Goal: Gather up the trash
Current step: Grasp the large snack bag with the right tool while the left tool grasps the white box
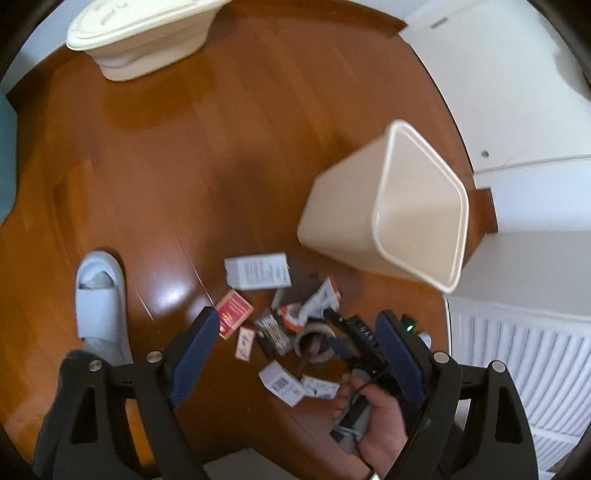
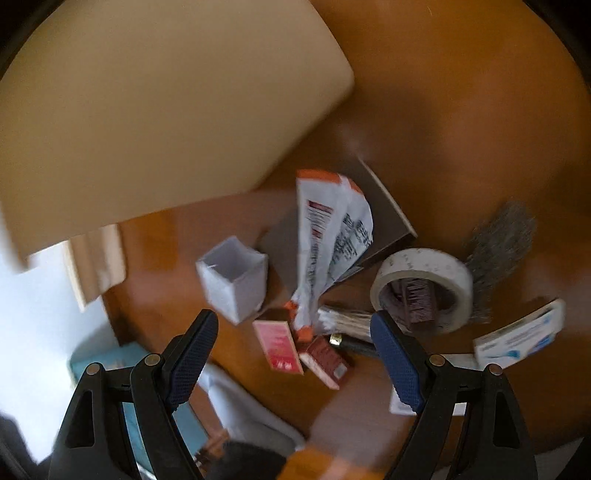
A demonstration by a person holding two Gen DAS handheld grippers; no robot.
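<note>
A pile of trash (image 1: 280, 321) lies on the wooden floor beside a cream bin (image 1: 388, 206), which stands tilted in this view. My left gripper (image 1: 295, 317) hangs above the pile, open and with nothing between its pads. A hand (image 1: 380, 417) holds my right gripper (image 1: 343, 332) low over the pile. In the right wrist view my right gripper (image 2: 294, 319) is open, close above a crumpled white-and-orange wrapper (image 2: 328, 236), red boxes (image 2: 279, 347), an open white box (image 2: 234, 280) and a tape roll (image 2: 421, 291). The bin's wall (image 2: 147, 110) fills the upper left.
A foot in a white slipper (image 1: 99, 295) stands left of the pile. A cream basin (image 1: 147, 33) sits at the far end of the floor. A white radiator (image 1: 517, 369) and white furniture (image 1: 517, 92) line the right side. Grey steel wool (image 2: 498, 240) and a blue-and-white box (image 2: 517, 339) lie right of the tape.
</note>
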